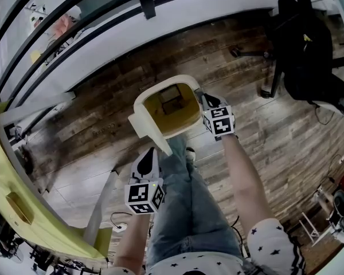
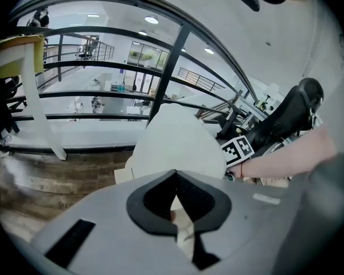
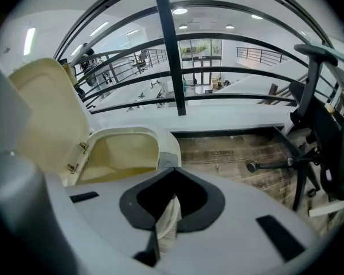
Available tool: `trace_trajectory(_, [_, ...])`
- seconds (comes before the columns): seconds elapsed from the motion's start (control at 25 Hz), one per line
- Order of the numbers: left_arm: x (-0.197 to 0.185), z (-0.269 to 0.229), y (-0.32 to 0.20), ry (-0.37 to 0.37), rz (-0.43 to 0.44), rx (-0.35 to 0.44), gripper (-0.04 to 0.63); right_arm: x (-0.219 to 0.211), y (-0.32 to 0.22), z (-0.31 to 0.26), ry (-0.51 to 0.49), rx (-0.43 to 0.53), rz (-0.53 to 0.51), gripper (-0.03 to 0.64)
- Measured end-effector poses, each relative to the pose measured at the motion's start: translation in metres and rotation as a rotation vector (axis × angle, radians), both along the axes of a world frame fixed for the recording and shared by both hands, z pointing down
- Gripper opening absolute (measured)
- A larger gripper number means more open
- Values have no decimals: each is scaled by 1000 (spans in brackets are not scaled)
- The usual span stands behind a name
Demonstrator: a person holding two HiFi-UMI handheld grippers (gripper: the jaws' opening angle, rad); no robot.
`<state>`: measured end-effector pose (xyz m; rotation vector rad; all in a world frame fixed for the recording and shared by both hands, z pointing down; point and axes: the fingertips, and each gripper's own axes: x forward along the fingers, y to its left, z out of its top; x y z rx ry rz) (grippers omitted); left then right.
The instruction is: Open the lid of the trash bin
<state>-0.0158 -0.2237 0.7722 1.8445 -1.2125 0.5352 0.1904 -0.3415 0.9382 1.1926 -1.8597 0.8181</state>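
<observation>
The cream plastic trash bin with a rounded rim (image 1: 188, 86) stands on the grey-brown wood plank floor (image 1: 103, 113), right in front of the person's legs in blue jeans (image 1: 186, 205). Its cream hinged lid (image 1: 148, 128) is up, tilted off the bin's left-near edge, and the yellowish inside is open to view.

The left gripper (image 1: 151, 153) points at the lid's outer face from the near side. In the left gripper view its jaws meet at the tips with nothing between them. Whether the tips touch the lid cannot be told.

The right gripper (image 1: 203, 98) sits just beside the bin's right rim. In the right gripper view its jaws are likewise pressed together and empty, and the rim curves close ahead of them, with the lid upright at the far left.

Bare floor lies to the left of the bin and beyond it, up to the white ledge under a dark railing (image 1: 160, 16). To the right the floor is clear as far as the black office chair (image 1: 307, 50), which stands well apart. A yellow table edge (image 1: 23, 211) bounds the near left.
</observation>
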Motion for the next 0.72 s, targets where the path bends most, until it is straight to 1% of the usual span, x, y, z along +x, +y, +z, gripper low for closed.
trace_trajectory(0.16, [-13,2,7,-12,-36,-7,3,-1,1,0,1,3,0,-6])
trace_trajectory(0.32, [-18,-2,12,-24,-59,5,3,-3,1,-3,10,4,-5,-6])
trace_trajectory(0.48, [-17,-8,23,-24,-78,24,3,-6,12,-6,23,-18,-44,-6])
trace_trajectory(0.72, [-21,-19,44,-27,-107,61,3,-11,37,-22,6,18,-49,-6])
